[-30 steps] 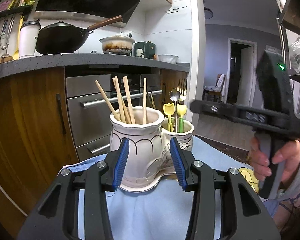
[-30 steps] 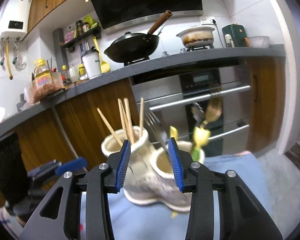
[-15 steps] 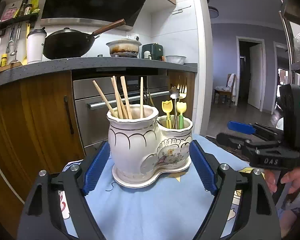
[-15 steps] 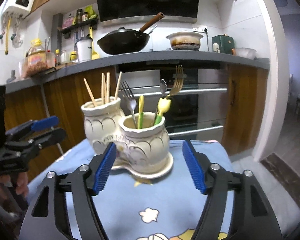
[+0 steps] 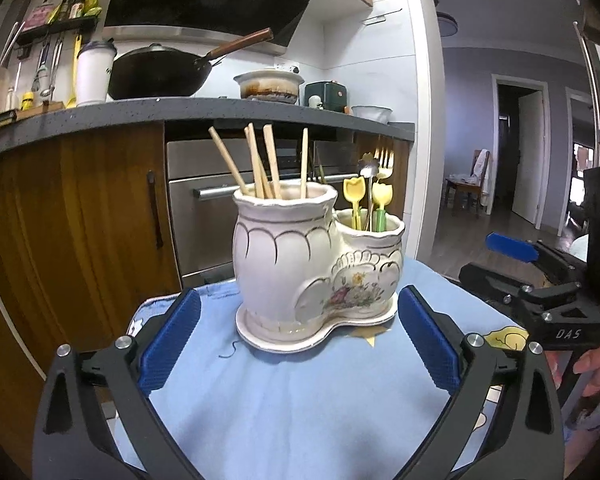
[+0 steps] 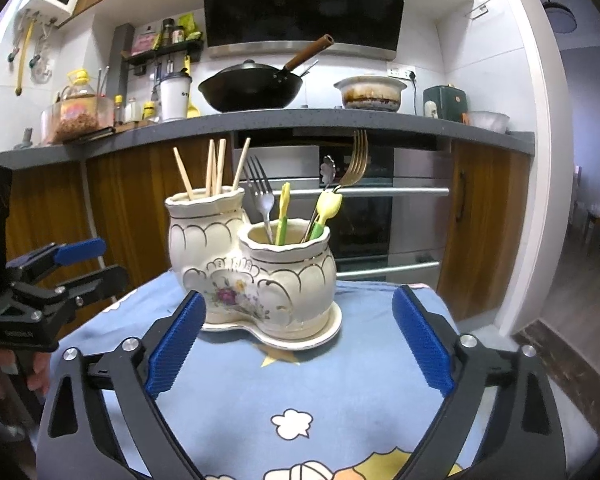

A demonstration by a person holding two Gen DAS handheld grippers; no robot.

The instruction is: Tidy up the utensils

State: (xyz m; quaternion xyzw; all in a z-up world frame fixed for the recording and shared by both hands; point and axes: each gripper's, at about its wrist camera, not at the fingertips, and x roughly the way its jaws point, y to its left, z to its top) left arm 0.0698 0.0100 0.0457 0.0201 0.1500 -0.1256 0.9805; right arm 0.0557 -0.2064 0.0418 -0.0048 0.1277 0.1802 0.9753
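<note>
both tools, left tool (image 5: 298, 338) and right tool (image 6: 296, 336), are opening with nothing between them; back away without knocking the holder (image 6: 252, 272).

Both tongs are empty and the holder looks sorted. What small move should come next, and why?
Probably draw both tongs back, as their jaws are opening with nothing gripped; chopsticks fill the tall pot, forks the short one.

The right gripper (image 6: 298, 330) is opening wide, with nothing between its jaws. Just beyond, the double pot (image 6: 256, 276) holds chopsticks (image 6: 216, 168) and forks (image 6: 260, 192).
</note>
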